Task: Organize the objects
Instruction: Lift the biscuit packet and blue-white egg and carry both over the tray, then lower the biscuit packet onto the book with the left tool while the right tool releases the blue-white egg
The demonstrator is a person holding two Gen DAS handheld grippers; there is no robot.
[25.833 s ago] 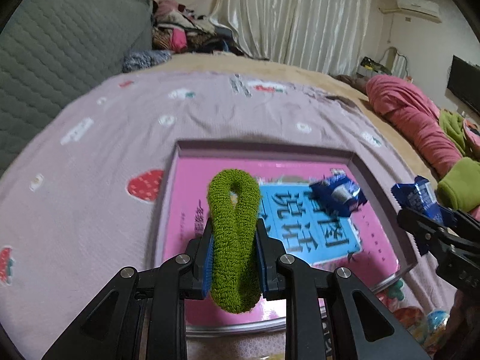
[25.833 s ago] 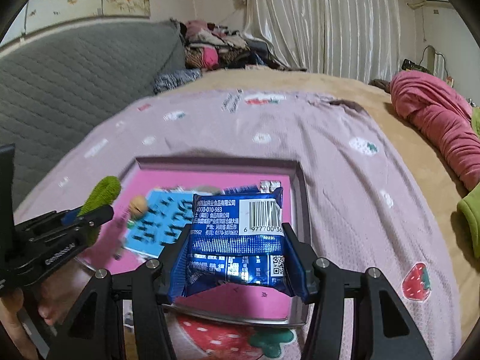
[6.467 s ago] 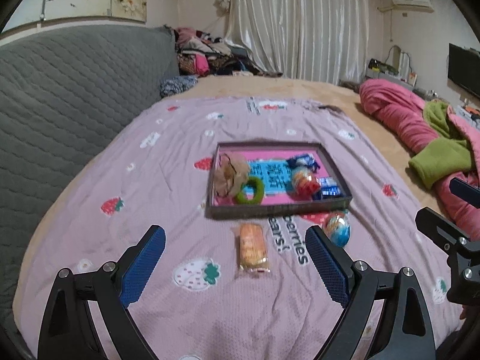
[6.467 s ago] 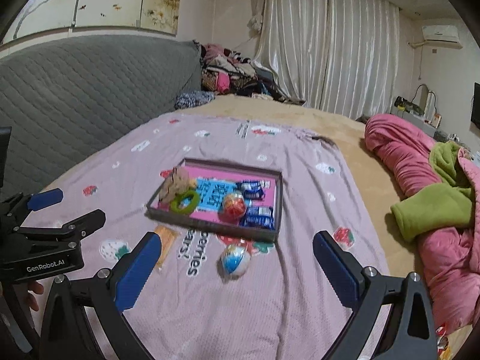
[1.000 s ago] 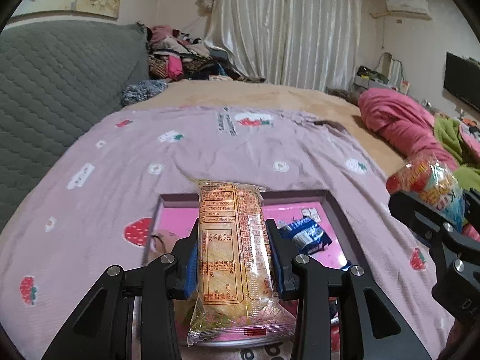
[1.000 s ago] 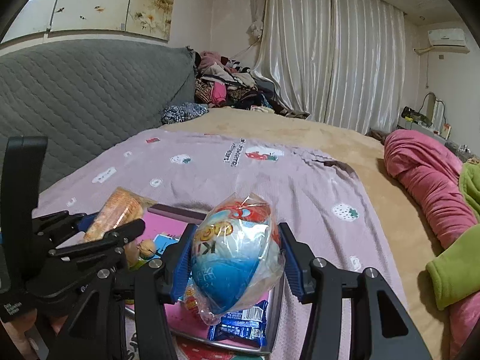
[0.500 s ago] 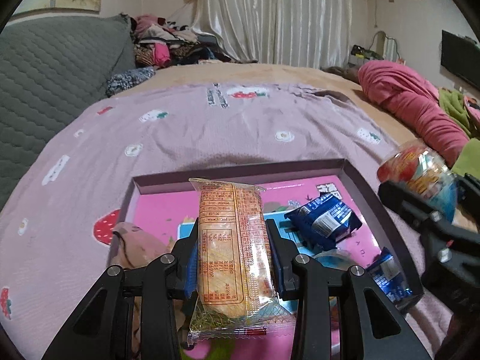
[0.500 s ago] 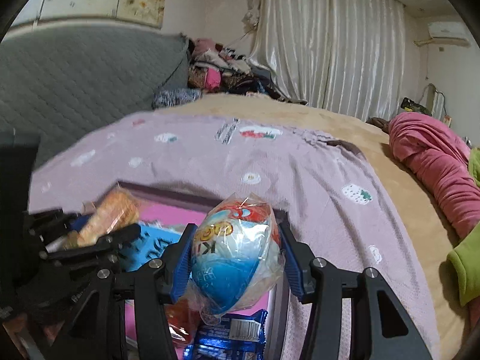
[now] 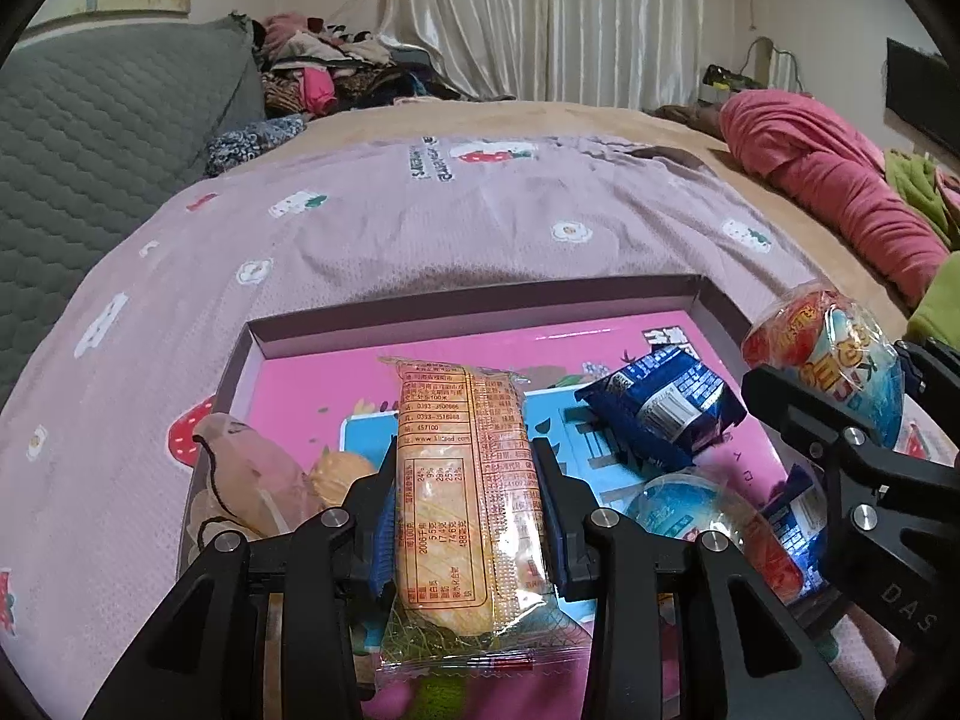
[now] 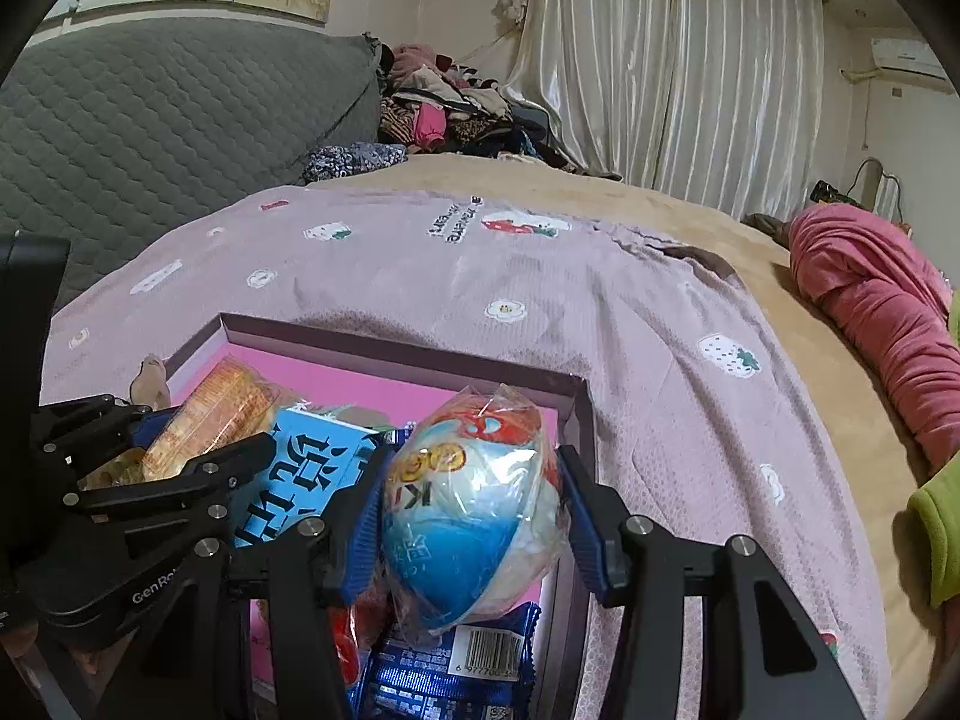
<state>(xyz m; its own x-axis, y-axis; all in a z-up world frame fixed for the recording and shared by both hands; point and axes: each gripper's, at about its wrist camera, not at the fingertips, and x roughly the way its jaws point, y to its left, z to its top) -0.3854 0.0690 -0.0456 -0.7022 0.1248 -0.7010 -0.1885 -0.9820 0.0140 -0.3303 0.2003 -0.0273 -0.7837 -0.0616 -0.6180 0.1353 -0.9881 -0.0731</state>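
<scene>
My left gripper (image 9: 465, 480) is shut on an orange snack packet (image 9: 465, 480) and holds it over the near left part of the pink tray (image 9: 480, 303). My right gripper (image 10: 471, 510) is shut on a wrapped blue and red egg toy (image 10: 471, 510), held above the tray's right side (image 10: 576, 420). In the tray lie a blue snack pack (image 9: 660, 411), a second wrapped egg toy (image 9: 708, 510), a beige scrunchie (image 9: 240, 480) and a green scrunchie (image 9: 441, 687) under the packet. Another blue pack (image 10: 456, 666) lies below the right gripper.
The tray sits on a mauve strawberry-print bedsheet (image 9: 480, 210). A grey quilted headboard (image 9: 90, 132) is at the left. A pink blanket (image 9: 828, 180) and a green cloth (image 10: 936, 534) lie at the right. Clothes (image 9: 336, 72) are piled at the back.
Both grippers have moved forward and lower over the tray with their loads. The tray and its contents now fill more of both views.
</scene>
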